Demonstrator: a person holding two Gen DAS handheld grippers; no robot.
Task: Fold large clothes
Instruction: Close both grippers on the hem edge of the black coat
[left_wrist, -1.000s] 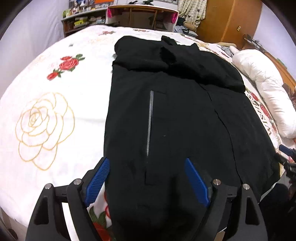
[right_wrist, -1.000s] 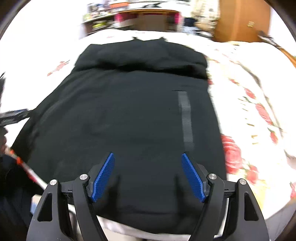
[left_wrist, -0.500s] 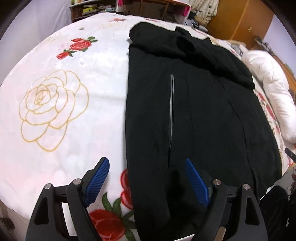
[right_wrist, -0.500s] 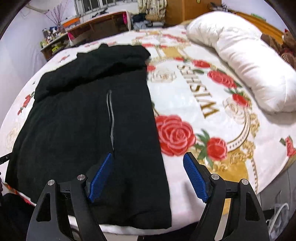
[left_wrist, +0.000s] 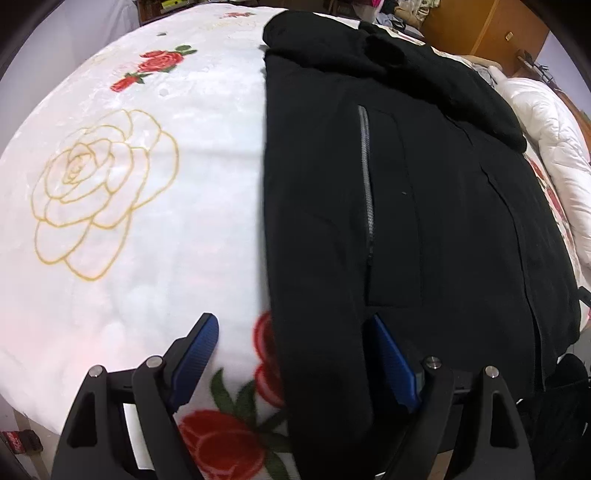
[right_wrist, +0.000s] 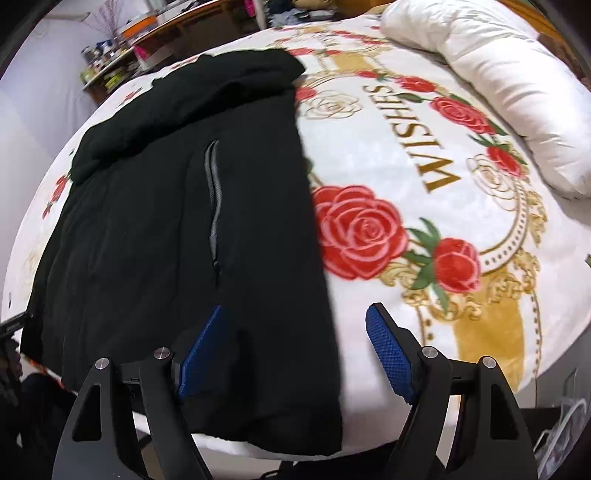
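A black jacket (left_wrist: 424, 192) lies flat on the bed, hood end far, with a grey pocket zipper (left_wrist: 366, 173) on each side. My left gripper (left_wrist: 293, 350) stands open, straddling the jacket's left bottom edge, one blue pad over the blanket and one over the black cloth. In the right wrist view the jacket (right_wrist: 159, 229) shows its other zipper (right_wrist: 213, 199). My right gripper (right_wrist: 295, 343) is open too and straddles the jacket's right bottom edge near the hem corner. Neither gripper's pads press on the cloth.
A white blanket (left_wrist: 122, 206) with red and gold roses (right_wrist: 360, 230) covers the bed. A white duvet roll (right_wrist: 517, 92) lies along the far right side. Cluttered shelves (right_wrist: 110, 66) and a wooden wardrobe (left_wrist: 480, 29) stand behind the bed. The bed's near edge lies just under both grippers.
Both grippers have moved outward from over the jacket's middle to its side edges, the left one to the left edge and lower, the right one to the right edge.
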